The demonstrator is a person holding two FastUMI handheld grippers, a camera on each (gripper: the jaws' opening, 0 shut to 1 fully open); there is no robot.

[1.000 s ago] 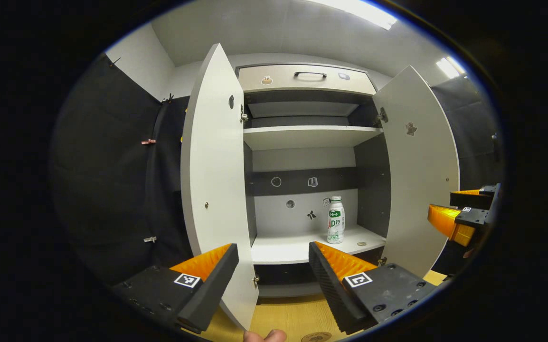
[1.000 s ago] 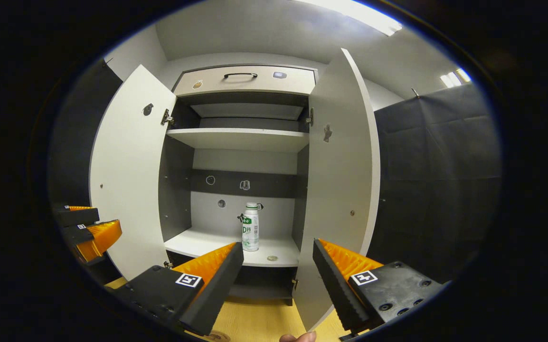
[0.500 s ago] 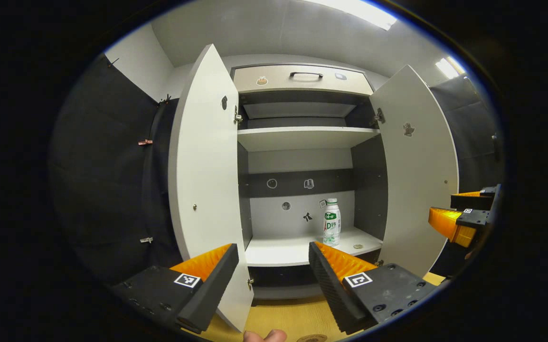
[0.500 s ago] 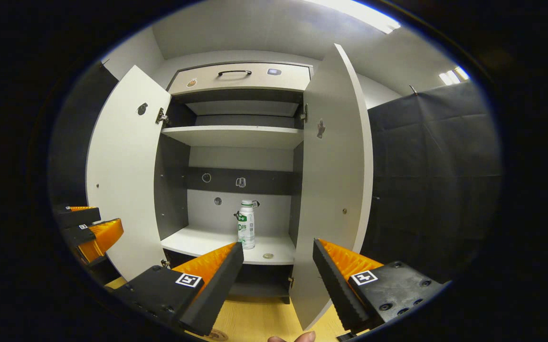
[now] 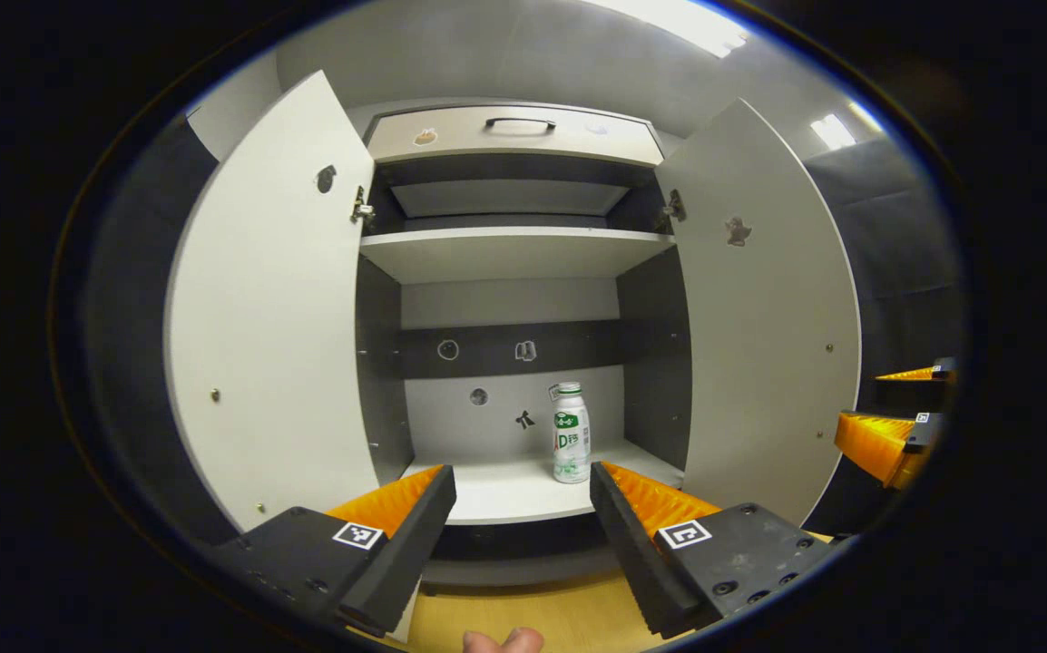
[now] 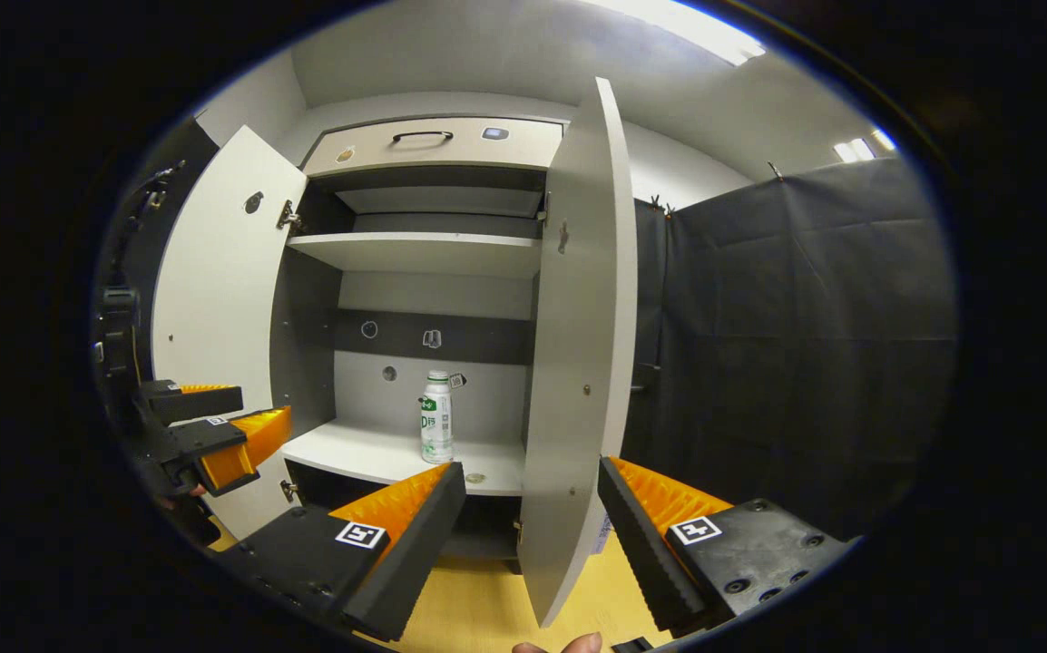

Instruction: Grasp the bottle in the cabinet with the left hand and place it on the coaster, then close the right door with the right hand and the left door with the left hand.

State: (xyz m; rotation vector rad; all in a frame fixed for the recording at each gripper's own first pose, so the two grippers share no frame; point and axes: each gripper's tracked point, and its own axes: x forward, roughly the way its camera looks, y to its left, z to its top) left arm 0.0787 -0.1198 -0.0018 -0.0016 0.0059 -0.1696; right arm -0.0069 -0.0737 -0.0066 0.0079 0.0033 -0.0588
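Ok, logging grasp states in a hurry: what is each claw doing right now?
Left claw: open, holding nothing.
Right claw: open, holding nothing.

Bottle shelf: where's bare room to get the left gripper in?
Bare shelf left of the bottle, out to the dark side wall. Right of the bottle, a narrow strip with a small round thing. Both doors stand open; left gripper is open.

Matt doors [image 5: 278, 299], wood-grain floor [image 6: 478, 608] — plastic bottle [image 5: 571, 444]

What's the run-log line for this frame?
phase: approach | left gripper: open, empty | right gripper: open, empty | bottle: upright on lower shelf | left door: open | right door: open
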